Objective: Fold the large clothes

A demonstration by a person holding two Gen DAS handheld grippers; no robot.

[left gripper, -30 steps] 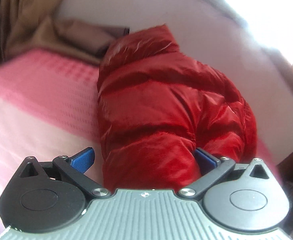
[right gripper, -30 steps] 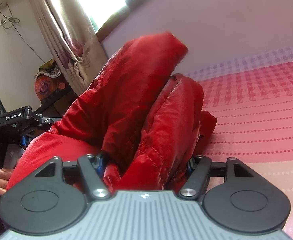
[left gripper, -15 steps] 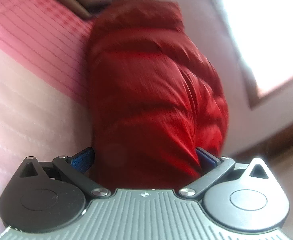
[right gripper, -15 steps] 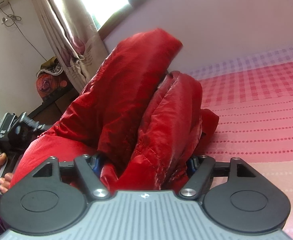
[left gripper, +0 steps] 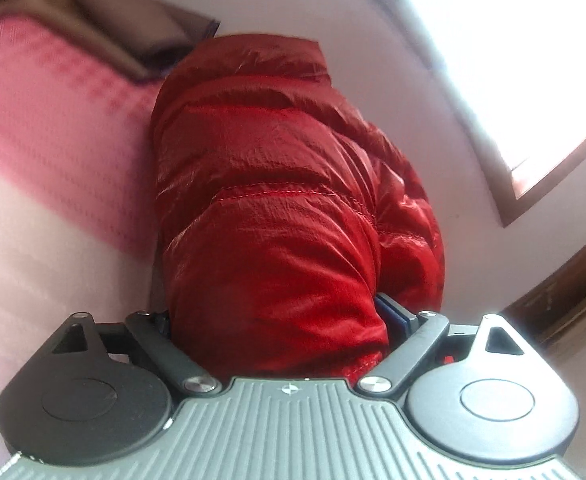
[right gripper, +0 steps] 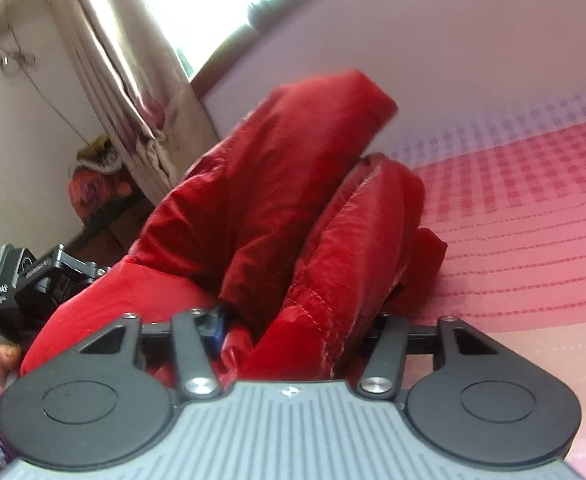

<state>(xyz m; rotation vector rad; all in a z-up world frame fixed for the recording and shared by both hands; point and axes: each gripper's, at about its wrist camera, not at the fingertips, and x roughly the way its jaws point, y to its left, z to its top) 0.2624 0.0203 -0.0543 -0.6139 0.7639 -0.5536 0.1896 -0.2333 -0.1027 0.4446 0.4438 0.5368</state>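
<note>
While both tongs, left tongs (left gripper: 279, 320) and right tongs (right gripper: 297, 322), clench bunched folds, the red puffer jacket (left gripper: 285, 184) rises just ahead of them over the pink bed (right gripper: 533, 216); judged light, puffy, slippery: grip at stitched seams

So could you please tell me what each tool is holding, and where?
Both grip the red jacket: left tool and right tool on bunched padded folds.

Pale wall (right gripper: 453, 32), bright window (left gripper: 513, 40), floral curtain (right gripper: 125, 68).
</note>
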